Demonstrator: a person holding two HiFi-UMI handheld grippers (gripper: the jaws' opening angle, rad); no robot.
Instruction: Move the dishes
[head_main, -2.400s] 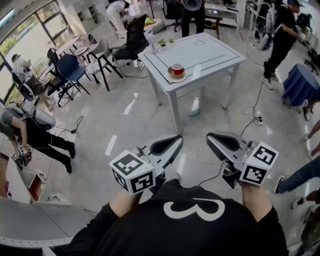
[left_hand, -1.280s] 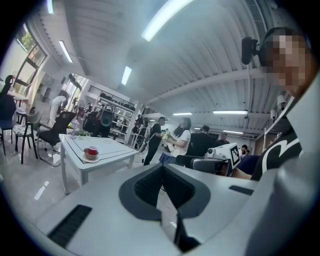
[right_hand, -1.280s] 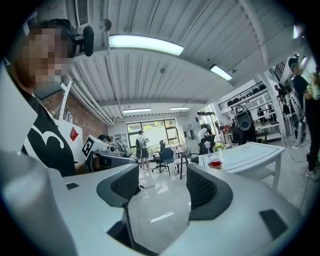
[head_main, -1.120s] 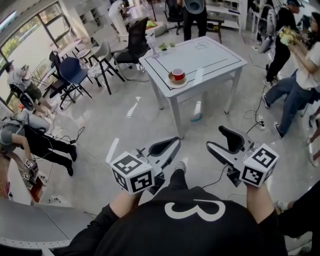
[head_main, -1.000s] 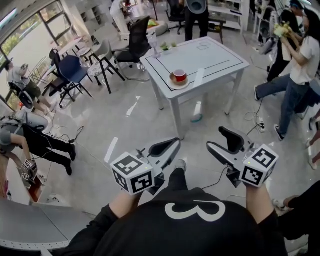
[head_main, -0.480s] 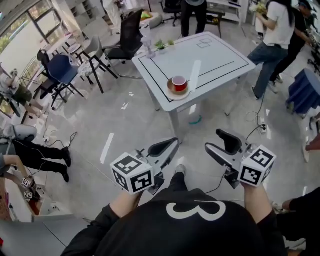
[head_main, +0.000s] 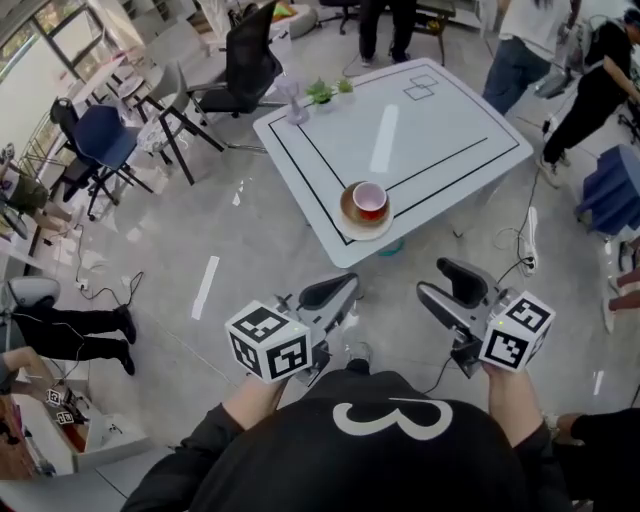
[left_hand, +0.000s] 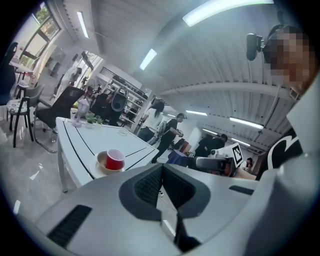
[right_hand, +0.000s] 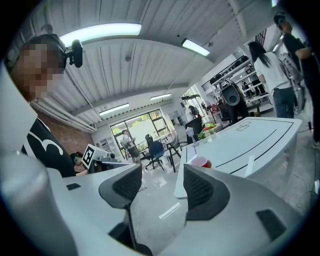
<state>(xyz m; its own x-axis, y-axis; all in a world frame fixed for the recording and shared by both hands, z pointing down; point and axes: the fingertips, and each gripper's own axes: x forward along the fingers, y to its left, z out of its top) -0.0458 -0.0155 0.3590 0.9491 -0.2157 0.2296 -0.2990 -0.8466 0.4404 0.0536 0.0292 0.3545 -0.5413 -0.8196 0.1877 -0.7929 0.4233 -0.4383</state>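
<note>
Left gripper (head_main: 338, 288): jaws together, empty.
Right gripper (head_main: 437, 278): wide, just been closing — nothing between.
Cup (right_hand: 199, 161): red, round — half-hidden behind a jaw.
Plate (head_main: 350, 216): tan, shallow, on white table (head_main: 450, 120).

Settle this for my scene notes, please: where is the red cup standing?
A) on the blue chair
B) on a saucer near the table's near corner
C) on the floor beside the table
B: the red cup sits on the saucer at the near corner of the white table.
</note>
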